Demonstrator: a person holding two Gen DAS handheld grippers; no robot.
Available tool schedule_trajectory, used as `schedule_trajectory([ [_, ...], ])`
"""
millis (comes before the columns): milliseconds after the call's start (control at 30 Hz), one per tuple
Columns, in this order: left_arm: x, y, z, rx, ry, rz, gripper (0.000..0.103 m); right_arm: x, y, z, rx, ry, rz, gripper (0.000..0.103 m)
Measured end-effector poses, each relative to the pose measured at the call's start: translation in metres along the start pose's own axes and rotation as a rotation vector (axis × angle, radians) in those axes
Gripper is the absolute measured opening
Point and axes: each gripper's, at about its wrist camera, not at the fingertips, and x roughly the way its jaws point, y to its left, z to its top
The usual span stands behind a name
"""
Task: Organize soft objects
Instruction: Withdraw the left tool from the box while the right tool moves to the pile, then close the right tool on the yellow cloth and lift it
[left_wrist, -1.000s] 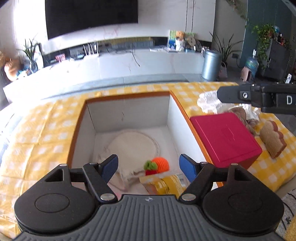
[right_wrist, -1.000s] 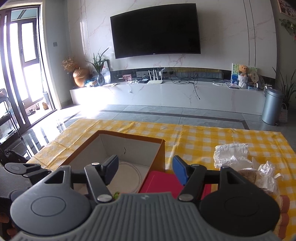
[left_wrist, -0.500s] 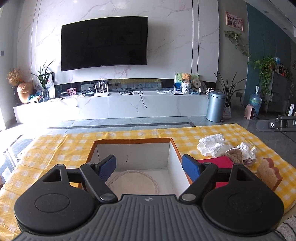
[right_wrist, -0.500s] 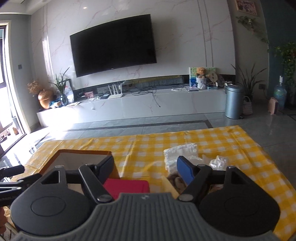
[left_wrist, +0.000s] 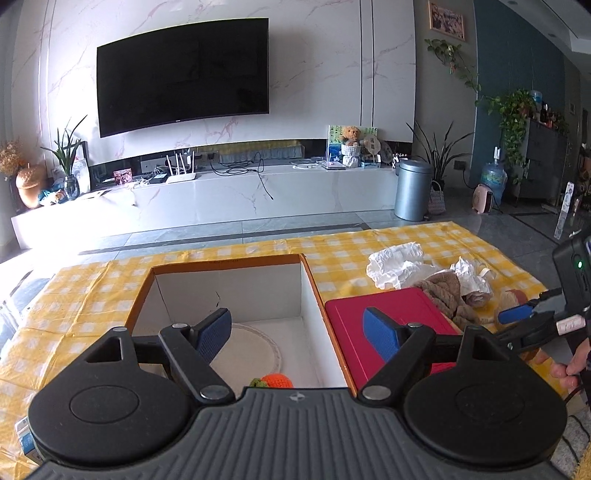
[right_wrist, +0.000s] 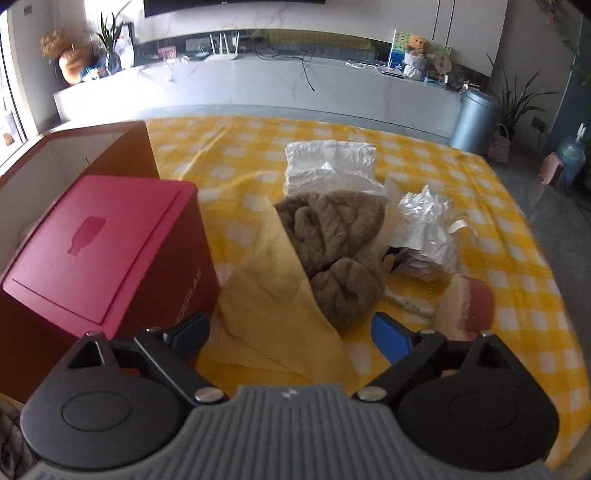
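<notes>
The sorting looks only partly done. A crocheted orange carrot (left_wrist: 276, 380) and a round white mat (left_wrist: 258, 347) lie in the open cardboard box (left_wrist: 229, 266); a brown fuzzy cloth (right_wrist: 332, 243), yellow cloth (right_wrist: 273, 295), white crumpled plastic bags (right_wrist: 328, 162) and a toast-shaped plush (right_wrist: 465, 302) wait on the table (right_wrist: 517, 221). The left hand-held gripper (left_wrist: 295, 332) hangs wide and empty above the box; the right hand-held gripper (right_wrist: 291, 336) is opening over the yellow cloth, gripping nothing. The red box (right_wrist: 92, 243) reads, partly, "DERLAB"
</notes>
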Motion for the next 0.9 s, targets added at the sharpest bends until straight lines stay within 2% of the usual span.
schedule_trajectory([
  [100,0.007,-0.008,-0.005,0.029,0.022,0.002,0.095,0.007,-0.01,0.004,0.02,-0.003,-0.001,0.095],
  [200,0.01,-0.009,-0.009,0.035,0.038,-0.003,0.095,0.013,-0.014,0.002,0.018,0.027,-0.077,0.095],
  [333,0.014,-0.006,-0.013,0.027,0.053,0.004,0.095,0.026,-0.017,0.001,-0.006,0.076,-0.08,0.093],
  [500,0.014,-0.002,-0.017,0.037,0.073,-0.007,0.095,0.054,-0.008,-0.001,-0.069,0.136,0.004,0.091],
  [600,0.014,-0.002,-0.019,0.048,0.078,-0.009,0.095,0.069,-0.004,-0.003,-0.093,0.161,0.009,0.082],
  [667,0.014,-0.002,-0.019,0.047,0.081,-0.008,0.095,0.074,-0.007,-0.003,-0.059,0.16,0.025,0.079],
  [767,0.013,-0.001,-0.019,0.043,0.084,-0.011,0.095,0.07,-0.009,-0.003,-0.046,0.159,0.013,0.066],
  [800,0.012,-0.001,-0.019,0.042,0.085,-0.011,0.095,0.068,-0.01,-0.003,-0.04,0.156,0.011,0.056],
  [833,0.012,0.0,-0.018,0.041,0.085,-0.007,0.095,0.065,-0.011,-0.004,-0.03,0.153,0.012,0.041],
  [867,0.012,0.001,-0.017,0.039,0.084,-0.004,0.095,0.062,-0.014,-0.004,-0.015,0.15,0.012,0.033],
  [900,0.012,0.002,-0.017,0.036,0.084,-0.001,0.095,0.06,-0.017,-0.005,0.002,0.153,0.015,0.016],
])
